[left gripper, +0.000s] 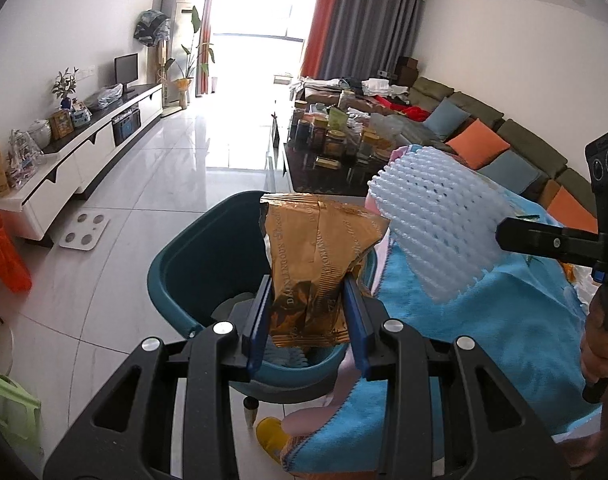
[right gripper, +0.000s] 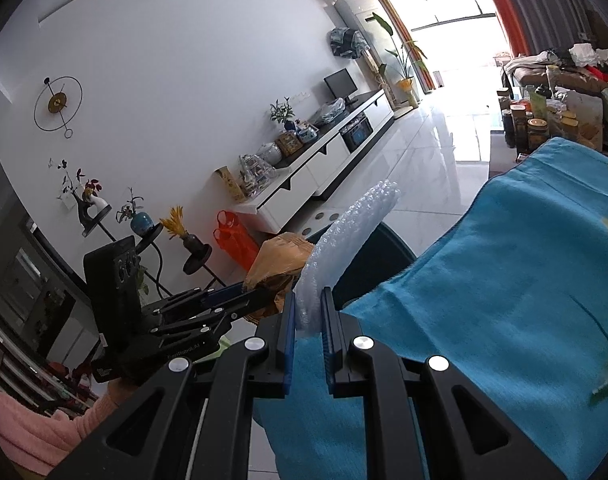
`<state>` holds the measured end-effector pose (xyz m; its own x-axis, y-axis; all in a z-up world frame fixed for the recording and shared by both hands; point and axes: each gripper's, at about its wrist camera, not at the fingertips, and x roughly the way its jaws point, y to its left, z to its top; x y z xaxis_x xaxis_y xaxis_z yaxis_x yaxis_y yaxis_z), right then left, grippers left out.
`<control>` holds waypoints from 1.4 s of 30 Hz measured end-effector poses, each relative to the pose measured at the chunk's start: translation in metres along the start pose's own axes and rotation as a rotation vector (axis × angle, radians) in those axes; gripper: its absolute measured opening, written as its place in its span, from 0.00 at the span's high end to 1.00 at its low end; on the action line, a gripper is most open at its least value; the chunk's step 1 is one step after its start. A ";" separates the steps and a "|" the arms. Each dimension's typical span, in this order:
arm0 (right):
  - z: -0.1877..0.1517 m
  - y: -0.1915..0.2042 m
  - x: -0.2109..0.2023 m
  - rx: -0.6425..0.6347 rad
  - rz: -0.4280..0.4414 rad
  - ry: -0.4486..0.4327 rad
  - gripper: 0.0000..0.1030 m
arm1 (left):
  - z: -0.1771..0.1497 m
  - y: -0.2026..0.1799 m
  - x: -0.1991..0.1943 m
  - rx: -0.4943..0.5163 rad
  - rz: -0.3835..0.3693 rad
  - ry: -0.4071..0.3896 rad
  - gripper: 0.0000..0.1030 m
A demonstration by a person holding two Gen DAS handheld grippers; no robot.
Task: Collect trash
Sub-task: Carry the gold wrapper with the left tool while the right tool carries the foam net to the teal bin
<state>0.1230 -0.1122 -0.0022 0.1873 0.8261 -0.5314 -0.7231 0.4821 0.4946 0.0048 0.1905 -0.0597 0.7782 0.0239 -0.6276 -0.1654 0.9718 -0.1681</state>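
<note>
Living room, left gripper [left gripper: 308, 316] clamping upright gold wrapper [left gripper: 318, 264], right gripper [right gripper: 307, 334] clamping foam net [right gripper: 340, 252] lengthwise.

Both wrist views close above the teal bin [left gripper: 175, 264], sharing it.

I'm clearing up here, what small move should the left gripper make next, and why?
Probably open the left gripper: it is shut on the gold wrapper, which hangs right over the teal bin, so it should drop in. The right gripper holds the foam net beside it.
</note>
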 end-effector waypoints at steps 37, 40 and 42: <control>0.020 0.000 0.074 0.028 -0.032 0.142 0.89 | 0.007 0.011 0.035 -0.036 0.078 0.048 0.69; 0.021 0.001 0.080 0.027 -0.040 0.153 0.89 | 0.007 0.013 0.039 -0.042 0.081 0.054 0.69; 0.021 0.000 0.084 0.030 -0.048 0.166 0.89 | 0.005 0.015 0.042 -0.047 0.083 0.058 0.69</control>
<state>0.1527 -0.0364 -0.0321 0.1069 0.7437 -0.6599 -0.6955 0.5302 0.4849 0.0382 0.2072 -0.0842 0.7248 0.0885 -0.6832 -0.2571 0.9548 -0.1490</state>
